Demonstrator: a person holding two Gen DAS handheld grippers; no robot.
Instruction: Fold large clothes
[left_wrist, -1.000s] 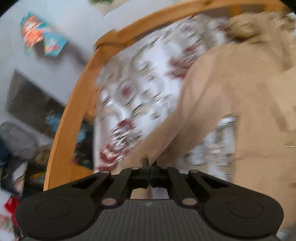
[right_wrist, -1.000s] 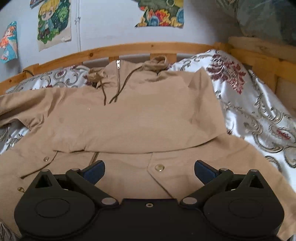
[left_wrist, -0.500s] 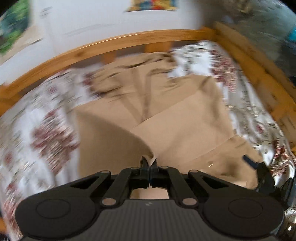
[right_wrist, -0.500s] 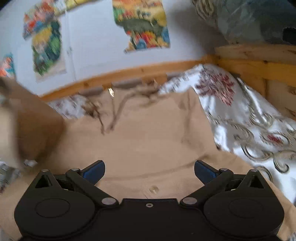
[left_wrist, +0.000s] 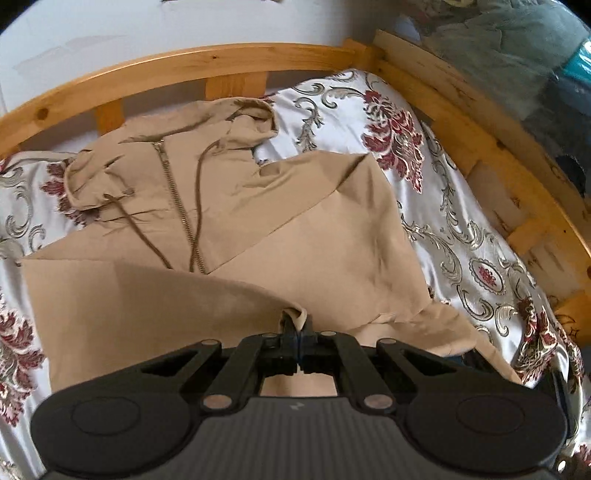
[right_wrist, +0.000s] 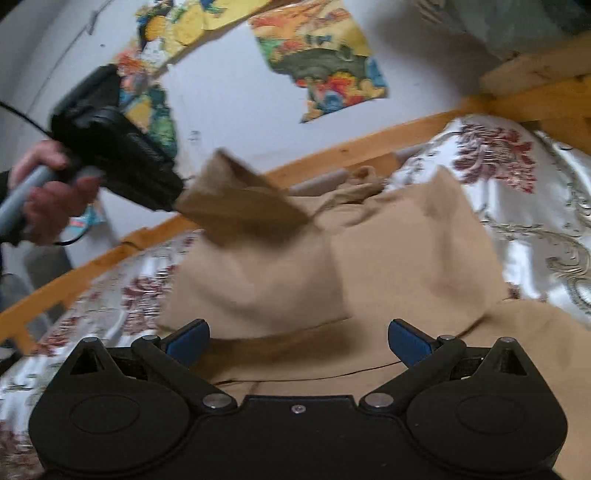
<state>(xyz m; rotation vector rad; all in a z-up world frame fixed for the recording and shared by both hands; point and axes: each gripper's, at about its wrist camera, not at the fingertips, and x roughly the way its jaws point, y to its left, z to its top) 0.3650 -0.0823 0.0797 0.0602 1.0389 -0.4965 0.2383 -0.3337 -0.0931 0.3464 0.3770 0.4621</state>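
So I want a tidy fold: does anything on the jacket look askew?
Yes. The hood is crumpled towards the headboard, and one drawstring trails loose across the chest beside the zip.

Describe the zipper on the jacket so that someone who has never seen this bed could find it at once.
Start at the wooden bed frame and the flowered bedspread inside it, where a tan jacket lies spread. Below its hood, the zipper runs down the chest. It is a toothed metallic strip, unlike the thin brown drawstrings beside it.
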